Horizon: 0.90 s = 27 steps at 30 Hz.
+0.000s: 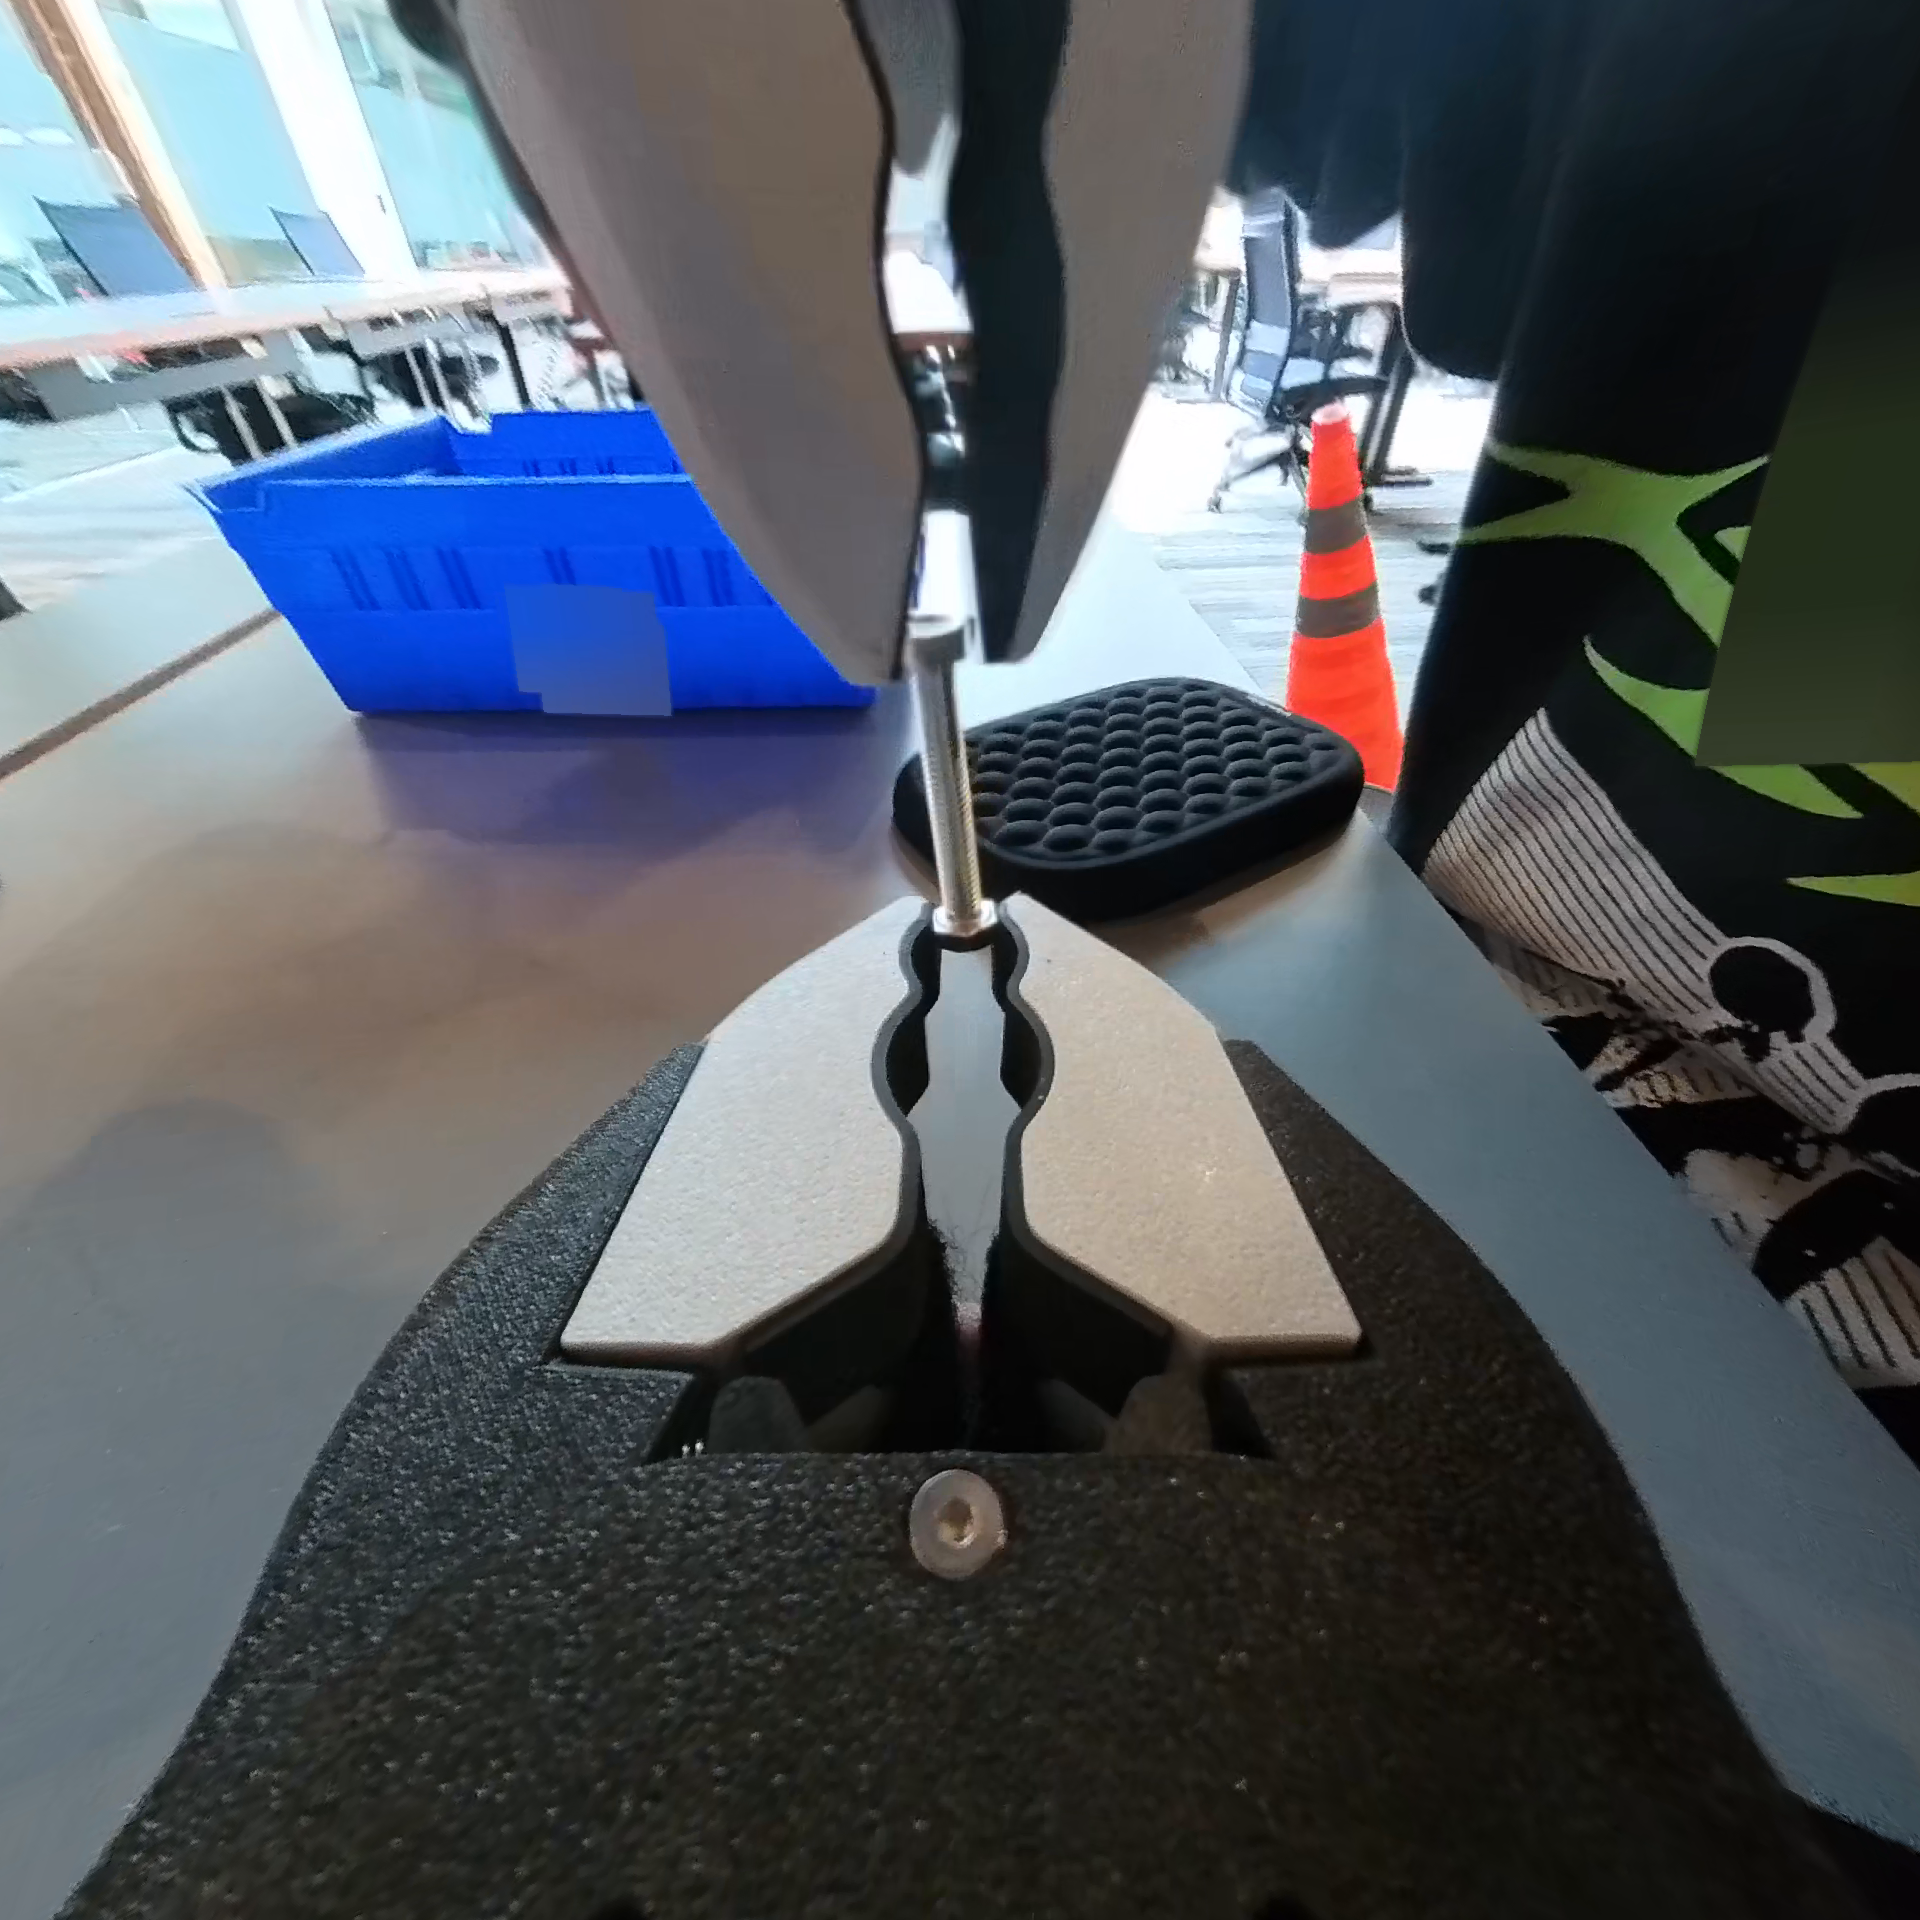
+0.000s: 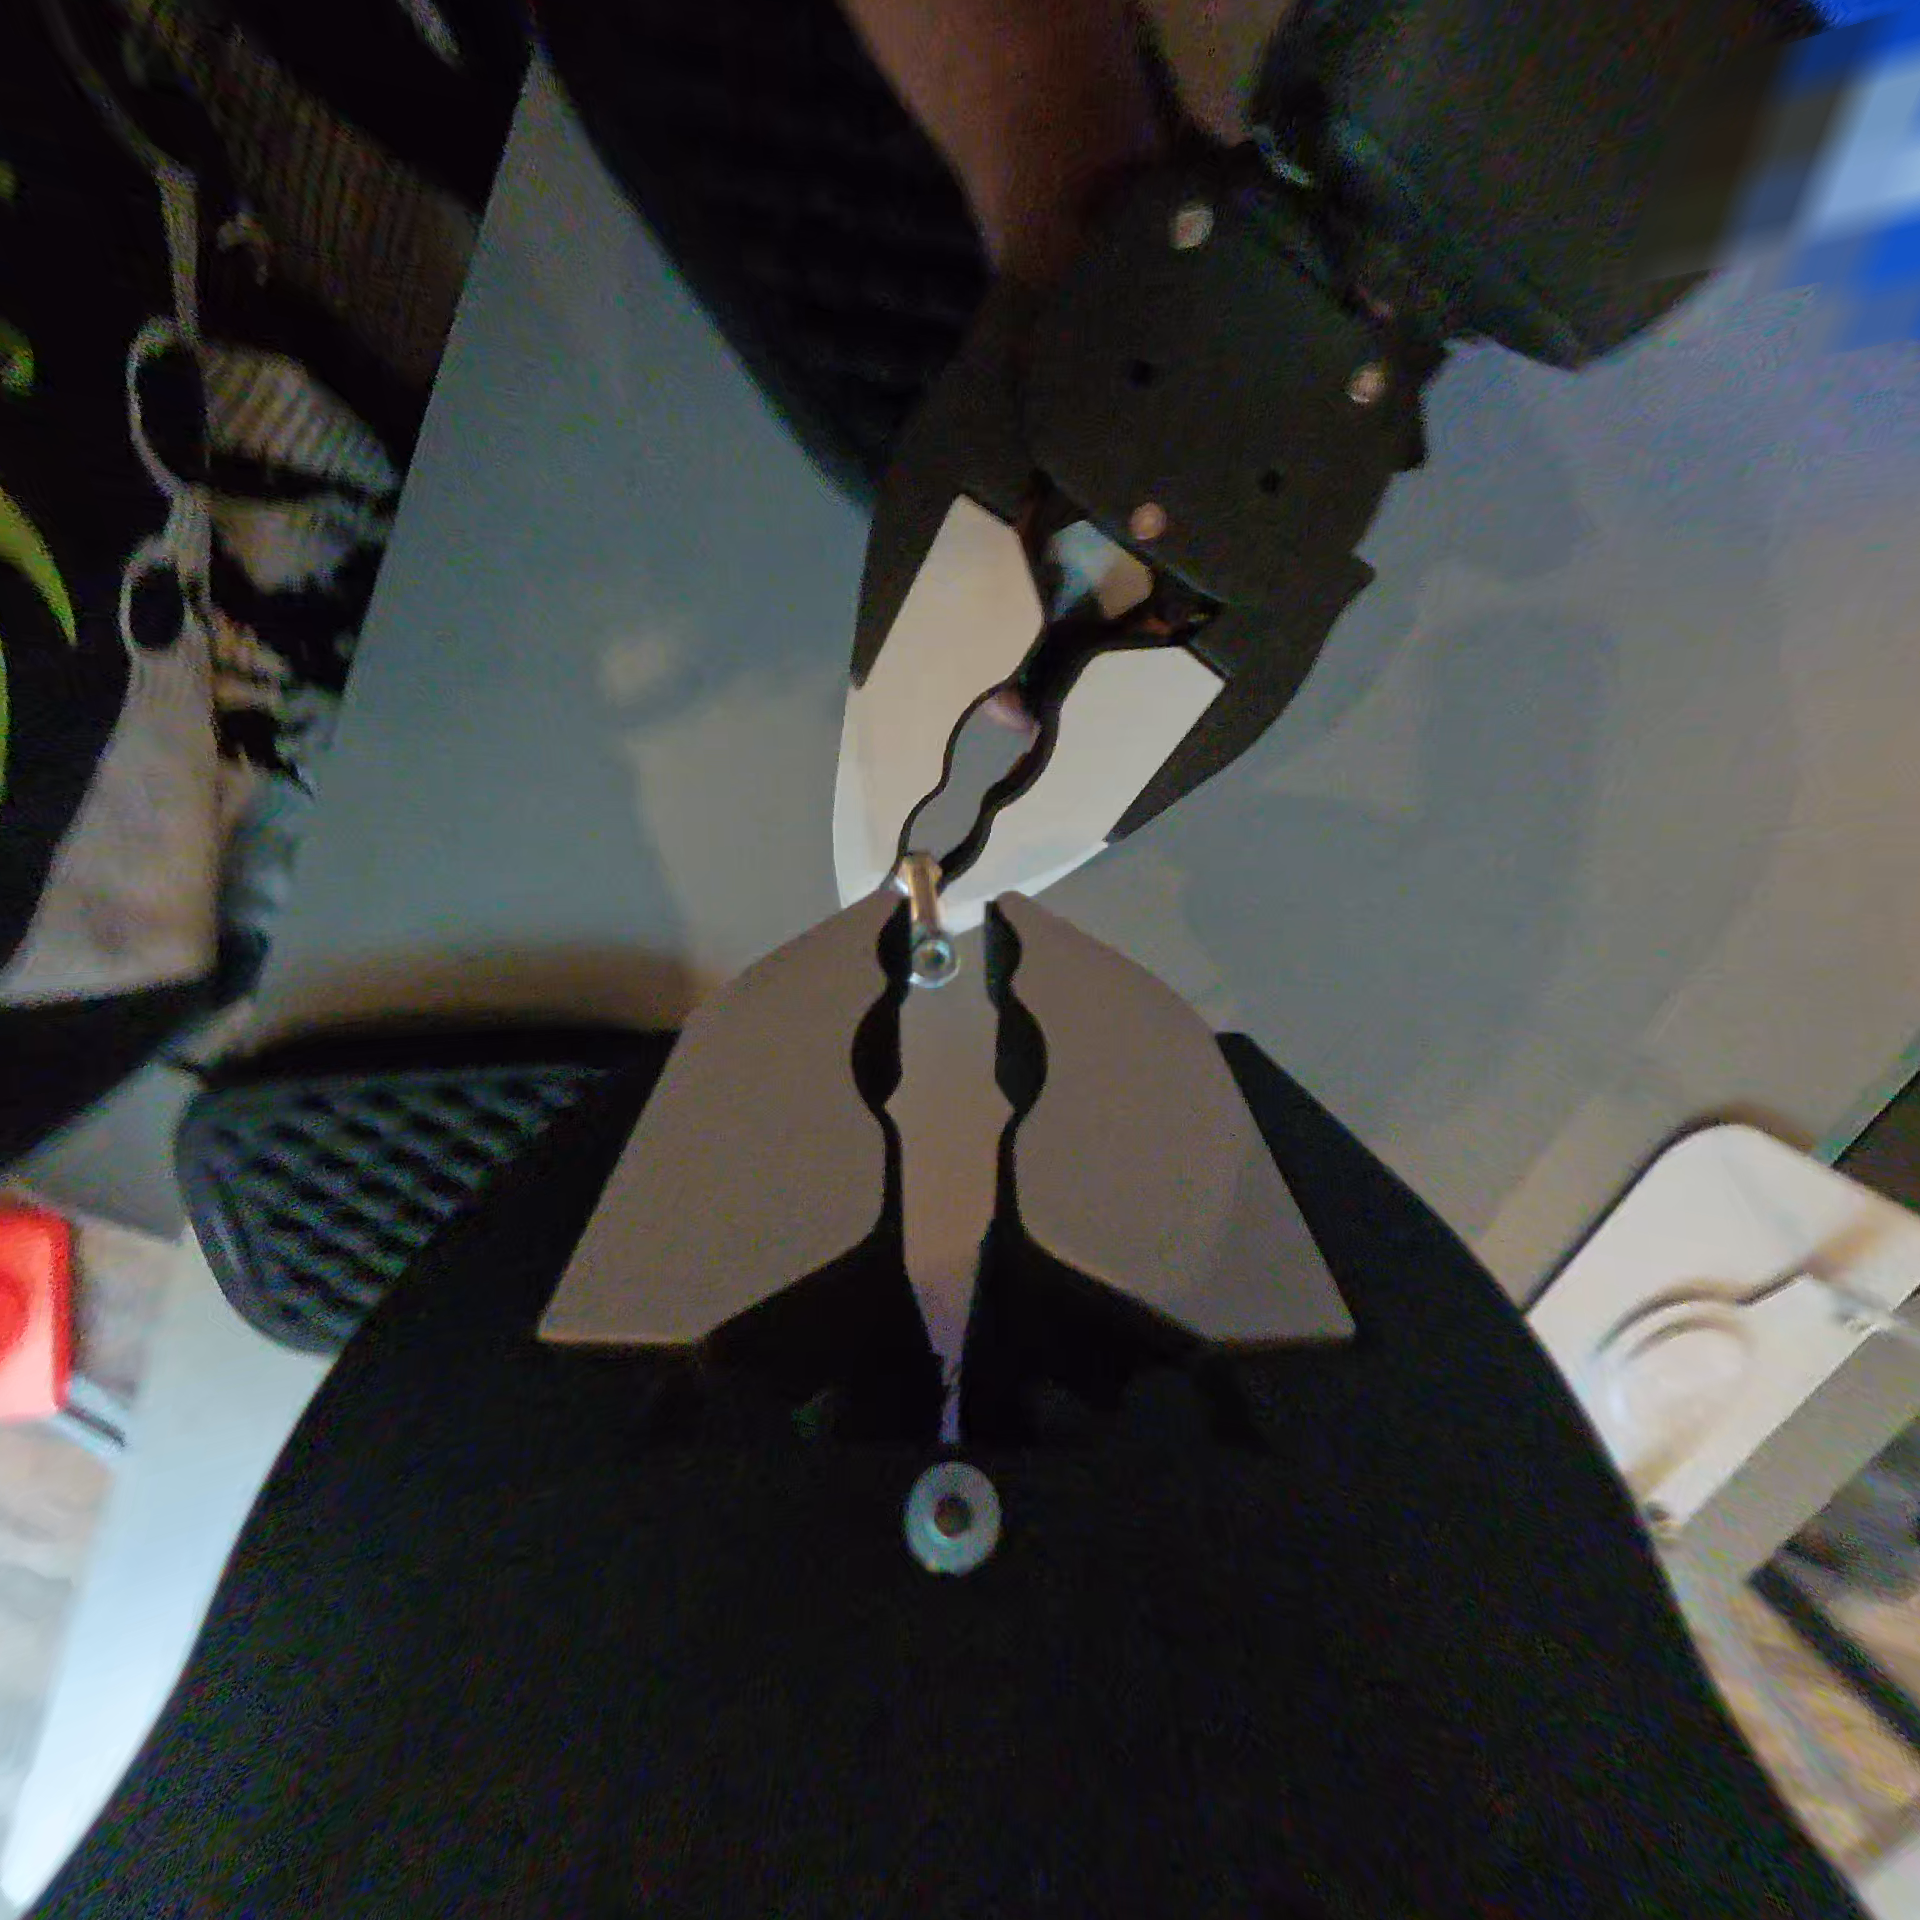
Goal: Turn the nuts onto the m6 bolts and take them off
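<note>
Nearest the lens in the left wrist view, the left gripper (image 1: 964,925) is clamped on the nut (image 1: 964,921) at the lower end of the upright M6 bolt (image 1: 954,790), above the table (image 1: 312,935). At the bolt head, the right gripper (image 2: 940,961) stands parted, one pad beside it. Judged step: regripping between turns; next, clamp the head squarely and rotate.

Bright windows (image 1: 156,135) light rows of desks (image 1: 260,322), office chairs (image 1: 1288,343) and carpeted floor (image 1: 1247,561)

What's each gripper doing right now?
Left gripper: shut on the nut on the bolt.
Right gripper: open around the bolt head, not clamped.
</note>
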Motion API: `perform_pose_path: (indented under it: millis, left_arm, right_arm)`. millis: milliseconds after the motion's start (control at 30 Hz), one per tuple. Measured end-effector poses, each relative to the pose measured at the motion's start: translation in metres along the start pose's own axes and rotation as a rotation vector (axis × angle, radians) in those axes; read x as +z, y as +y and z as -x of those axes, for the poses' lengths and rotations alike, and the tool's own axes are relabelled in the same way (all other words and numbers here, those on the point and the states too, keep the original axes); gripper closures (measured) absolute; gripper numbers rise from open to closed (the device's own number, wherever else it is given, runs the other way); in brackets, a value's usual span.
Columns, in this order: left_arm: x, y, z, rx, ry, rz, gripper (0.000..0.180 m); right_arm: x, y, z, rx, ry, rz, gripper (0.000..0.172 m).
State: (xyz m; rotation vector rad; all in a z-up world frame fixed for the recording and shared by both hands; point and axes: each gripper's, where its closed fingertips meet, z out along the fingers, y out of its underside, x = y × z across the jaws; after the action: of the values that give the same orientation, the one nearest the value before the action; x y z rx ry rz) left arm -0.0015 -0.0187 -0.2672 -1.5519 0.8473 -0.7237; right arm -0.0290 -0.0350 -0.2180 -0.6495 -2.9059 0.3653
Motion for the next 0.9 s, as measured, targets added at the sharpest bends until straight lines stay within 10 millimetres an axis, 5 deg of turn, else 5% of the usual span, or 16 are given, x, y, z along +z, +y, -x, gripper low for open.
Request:
perform_pose_path:
  millis: [200, 533, 900]
  left_arm:
    - [0.000, -0.006, 0.000, 0.045, -0.032, -0.049, 0.172]
    - [-0.007, -0.017, 0.006, 0.072, -0.081, -0.140, 0.171]
    - [-0.006, -0.014, 0.011, 0.053, -0.104, -0.115, 0.171]
  right_arm:
    - [-0.013, -0.011, 0.001, 0.277, 0.164, -0.347, 0.115]
    - [-0.031, -0.005, 0.005, 0.318, 0.442, -1.143, 0.117]
    - [-0.016, -0.008, 0.007, 0.356, 0.390, -1.182, 0.129]
